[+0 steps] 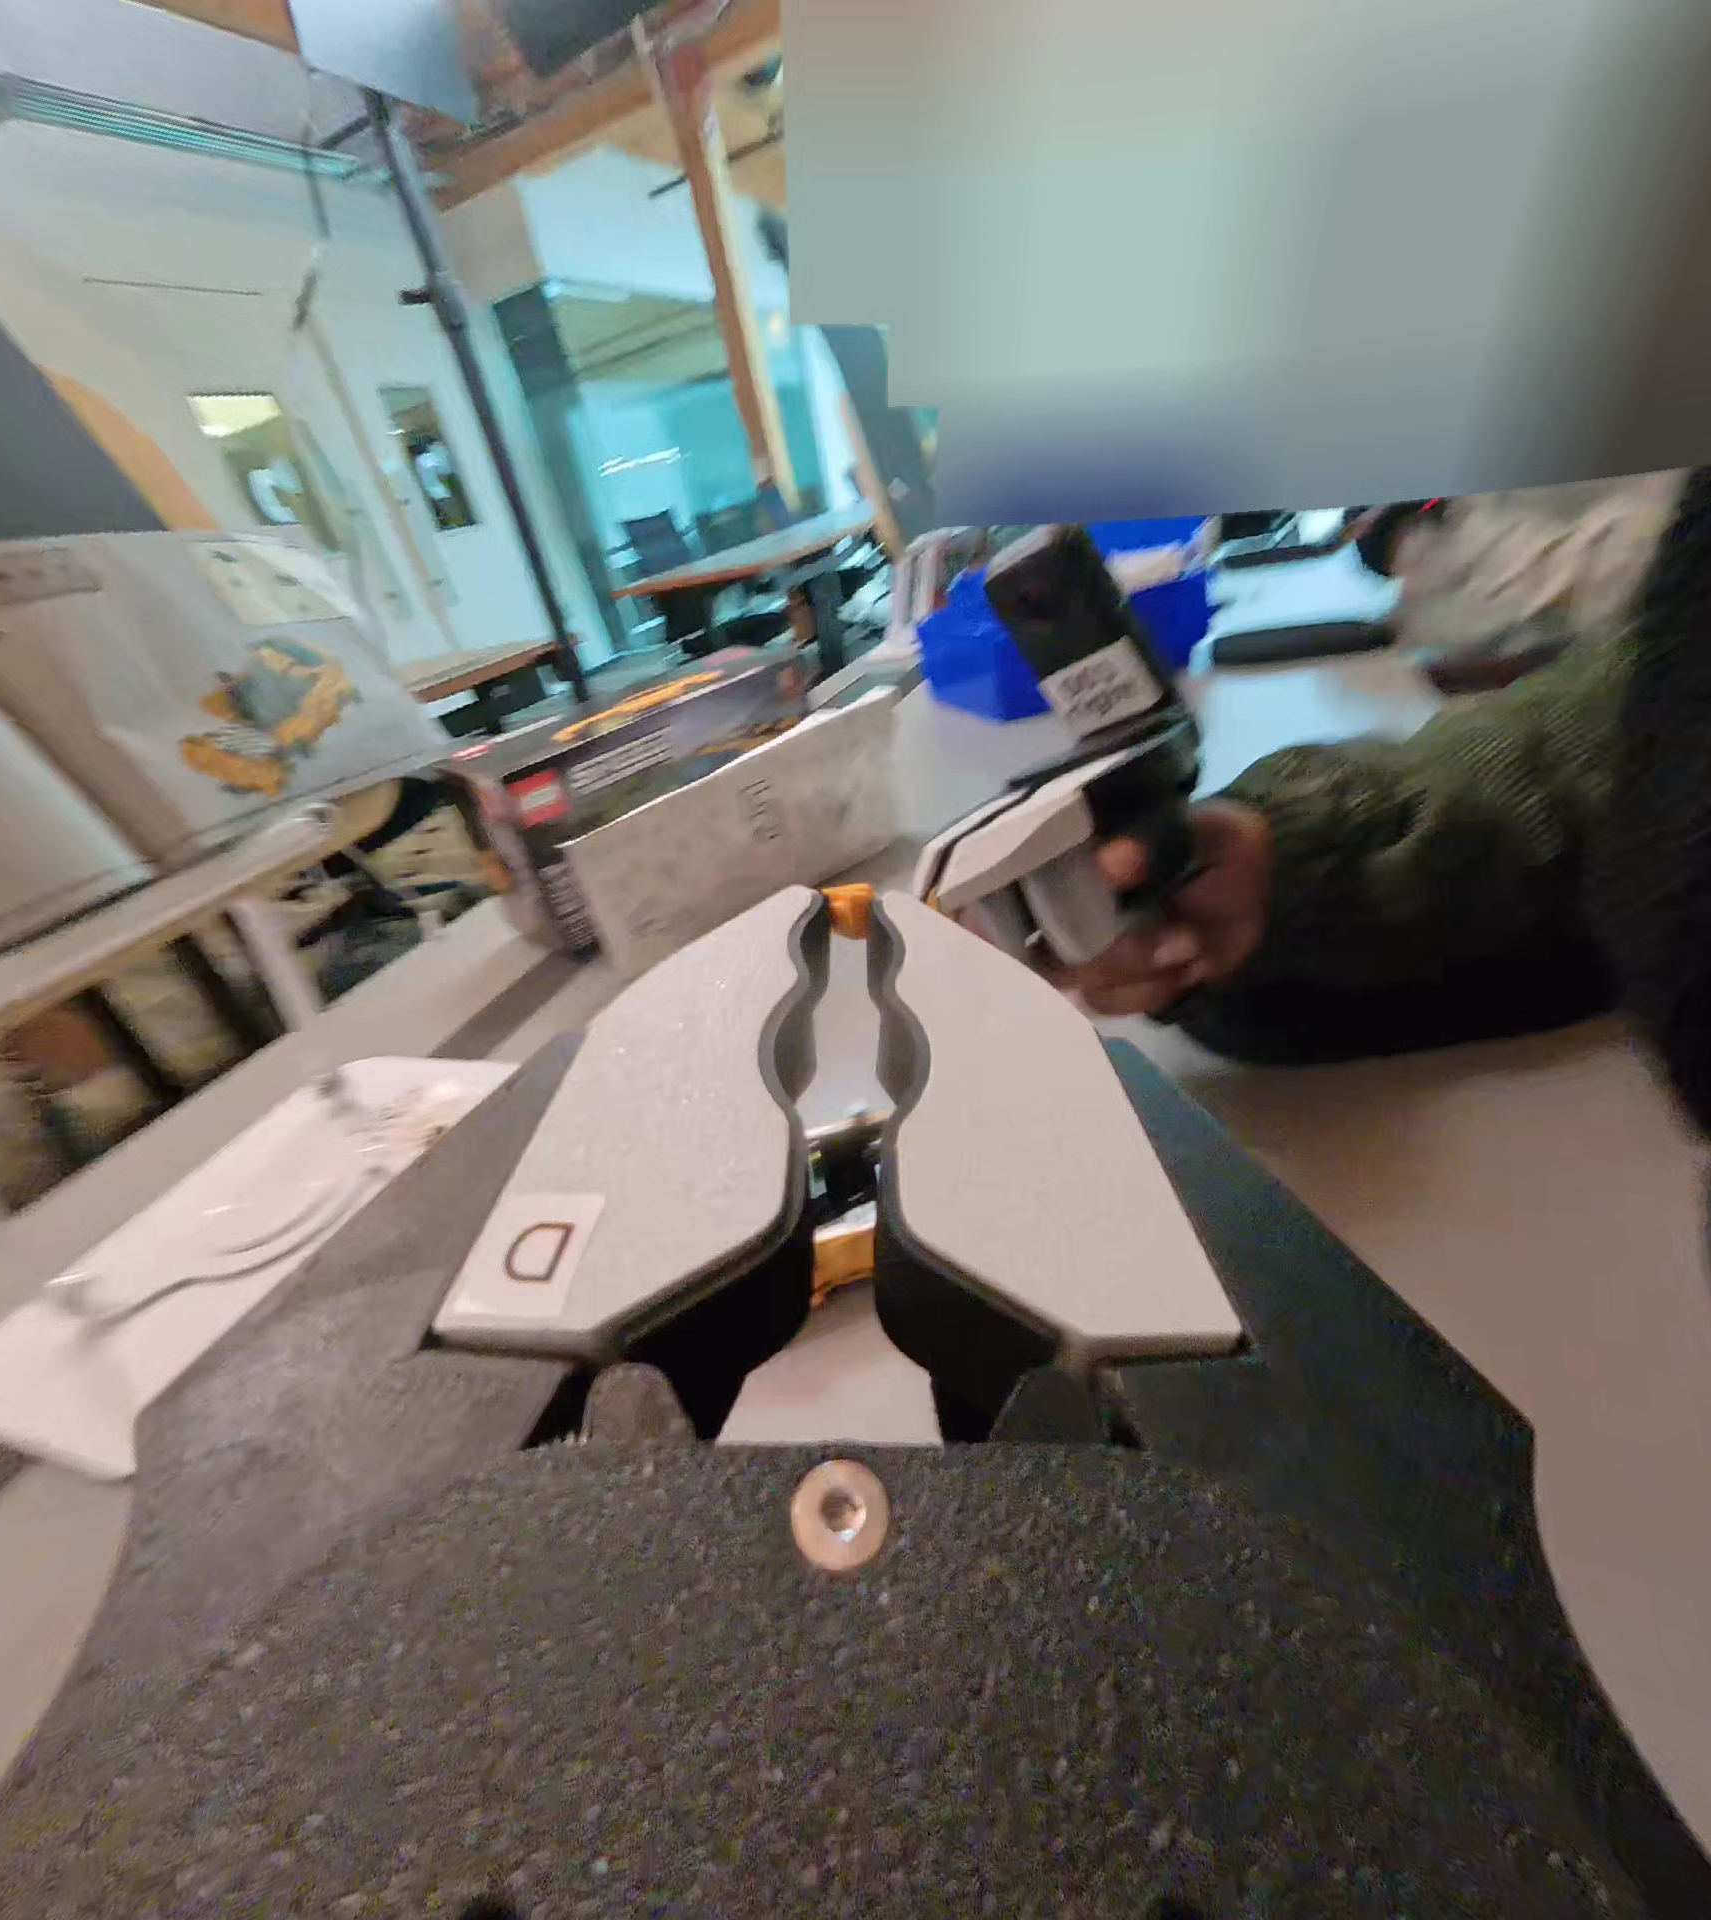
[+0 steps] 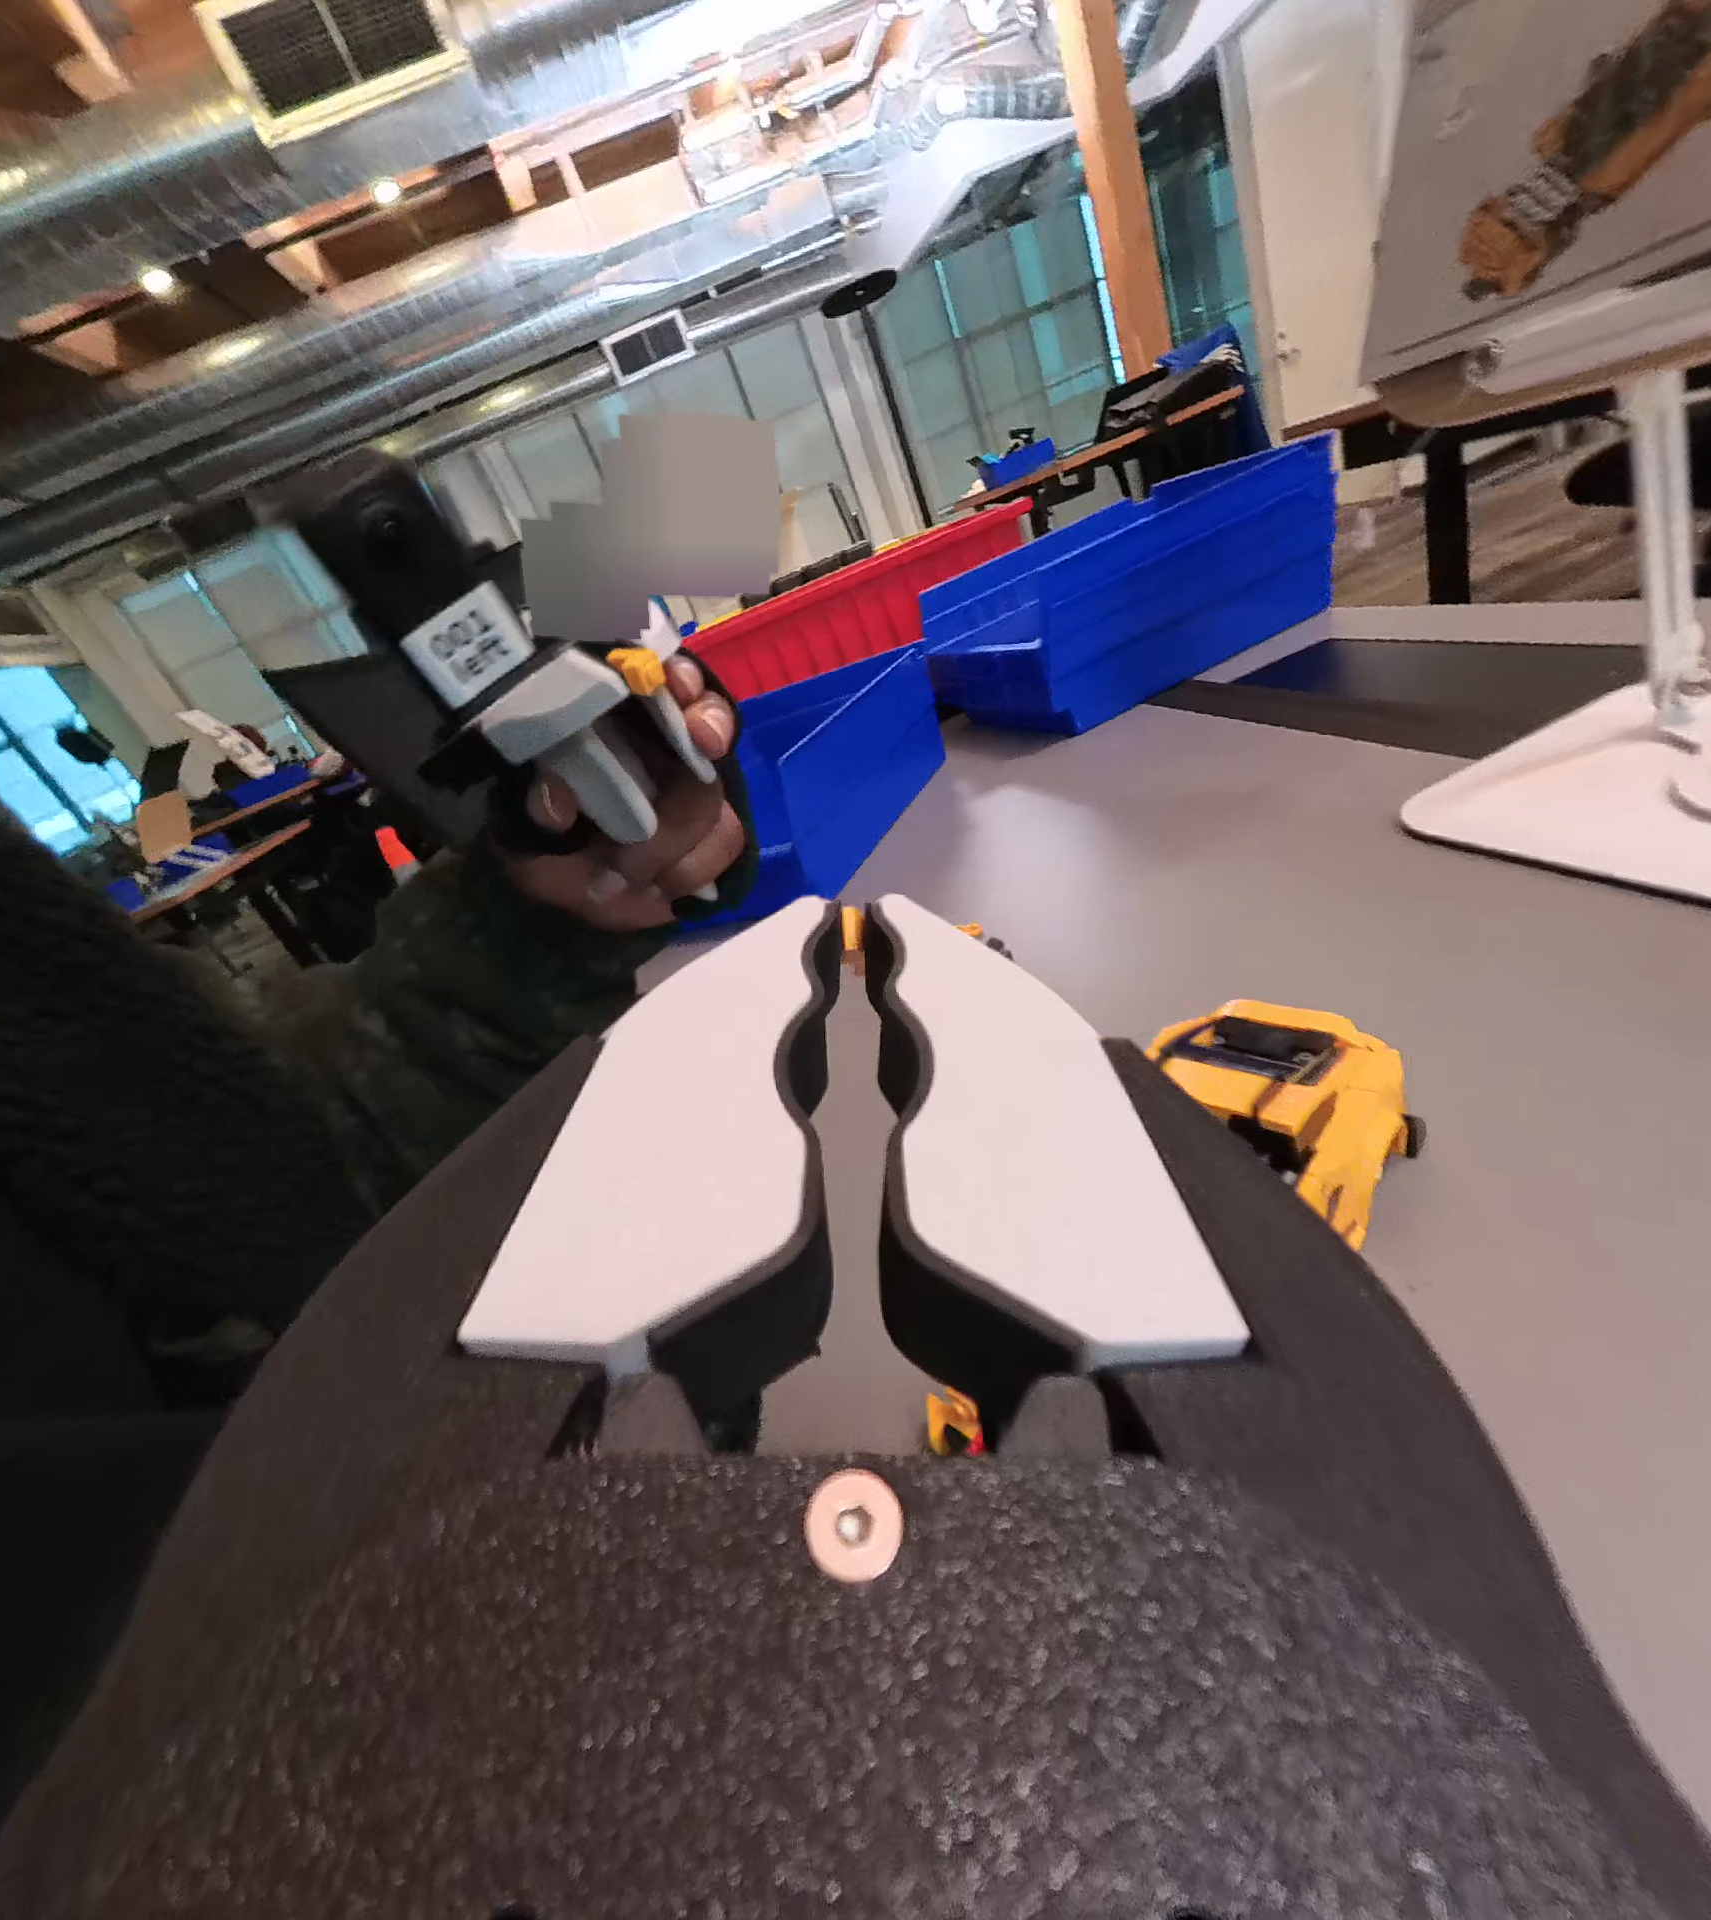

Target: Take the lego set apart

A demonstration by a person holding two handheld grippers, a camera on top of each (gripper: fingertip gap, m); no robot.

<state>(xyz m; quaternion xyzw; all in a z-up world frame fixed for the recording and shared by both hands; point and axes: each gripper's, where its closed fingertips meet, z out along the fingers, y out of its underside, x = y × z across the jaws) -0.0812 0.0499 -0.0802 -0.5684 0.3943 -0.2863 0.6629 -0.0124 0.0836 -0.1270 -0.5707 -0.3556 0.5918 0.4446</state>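
A: Left gripper (image 1: 849, 914), jaws almost together, pinching a small yellow piece (image 1: 848, 906) at the tips; lifted clear, probably a pulled part.

B: Right one?

A: Right gripper (image 2: 856, 920) nearly closed too; can't tell if it grips anything. Yellow lego car (image 2: 1292, 1096) sits on the grey table (image 2: 1194, 852), just right of it.

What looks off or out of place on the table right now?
Little. The yellow lego car sits on the grey table, partly stripped, with loose yellow bits beneath the right gripper. The left gripper pinches a small orange piece. Nothing looks spilled or damaged.
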